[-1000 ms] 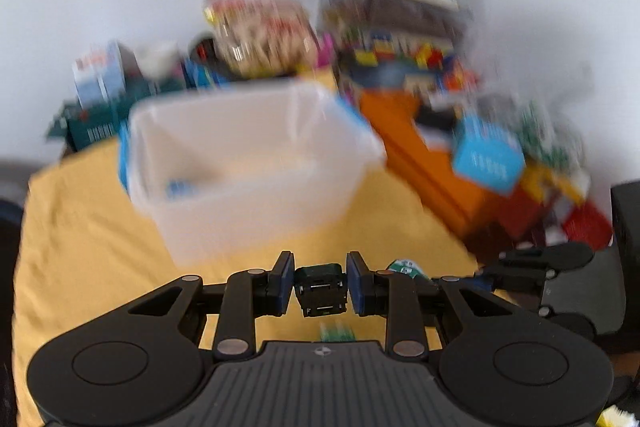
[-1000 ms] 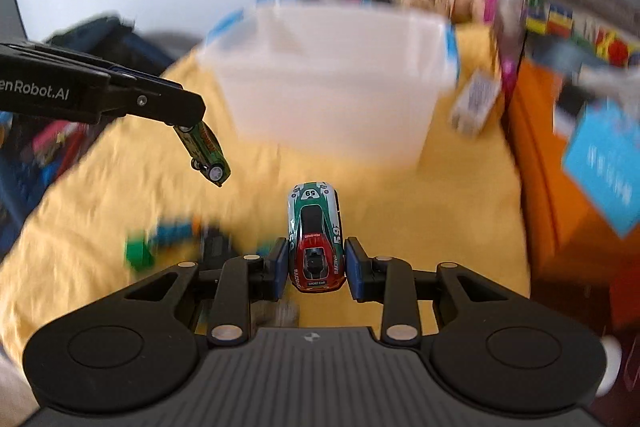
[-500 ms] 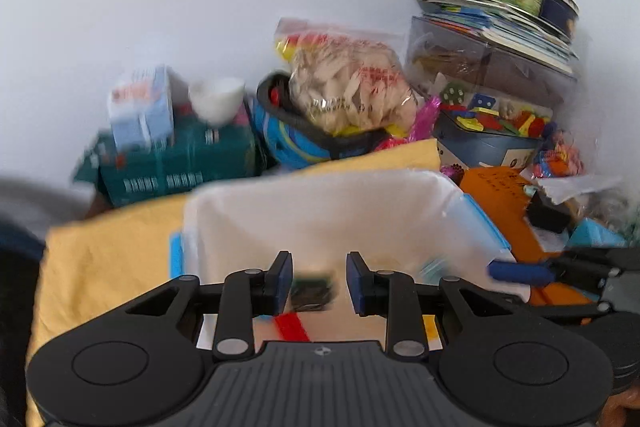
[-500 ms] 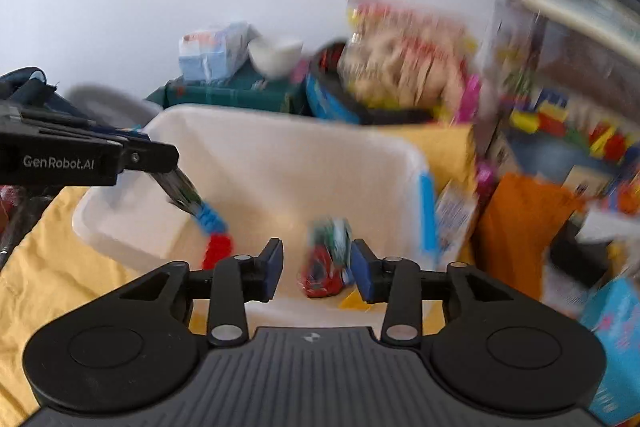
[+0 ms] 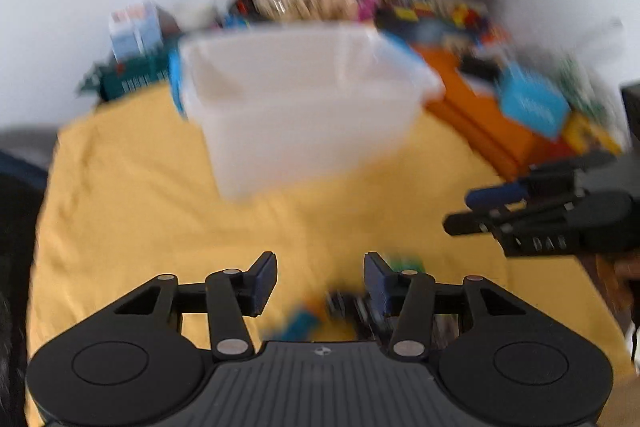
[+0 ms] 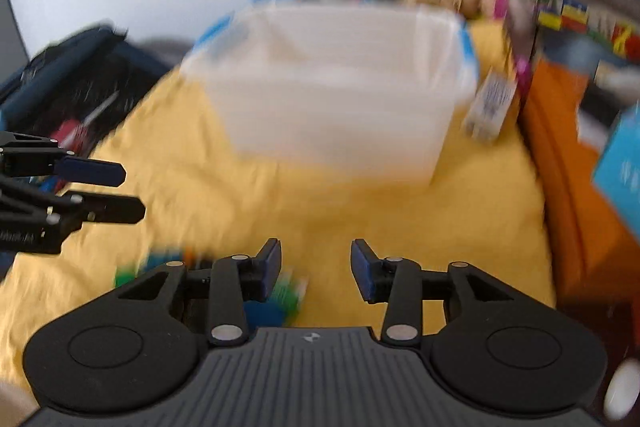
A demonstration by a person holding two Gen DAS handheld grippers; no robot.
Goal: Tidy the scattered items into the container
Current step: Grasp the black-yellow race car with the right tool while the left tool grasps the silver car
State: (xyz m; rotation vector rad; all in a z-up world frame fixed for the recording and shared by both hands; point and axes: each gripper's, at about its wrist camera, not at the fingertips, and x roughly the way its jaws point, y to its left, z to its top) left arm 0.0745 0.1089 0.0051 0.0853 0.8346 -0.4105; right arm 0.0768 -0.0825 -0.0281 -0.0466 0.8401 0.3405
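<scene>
Looking down my left gripper (image 5: 320,277), I see its blue-padded jaws opening, with nothing between them but yellow cloth; a blurred cluster of small toys (image 5: 340,307), teal, orange, green and something dark, lies just under and beside the right pad. My right gripper (image 6: 316,265) is likewise empty, its jaws opening and standing well apart, and a smear of green and blue toy pieces (image 6: 276,301) sits just beside its left pad. Each tool shows at the edge of the other's view, so I judge the two are working side by side.

Beyond both sits the translucent white plastic container (image 5: 296,131) with blue clips, upright on the yellow cloth-covered surface (image 5: 132,195), well apart from the fingertips. Its inside is too blurred for me to read what it holds. Behind it a heap of boxes and bags lines the pale wall.

I judge I am between deliveries: both tools are free and aimed at the leftover toys near me. The next move calls for settling each set of pads around one small piece, closing squarely on it, then carrying it over the container's rim. The blur means I should steady before closing, or a pad may nudge a piece away.
</scene>
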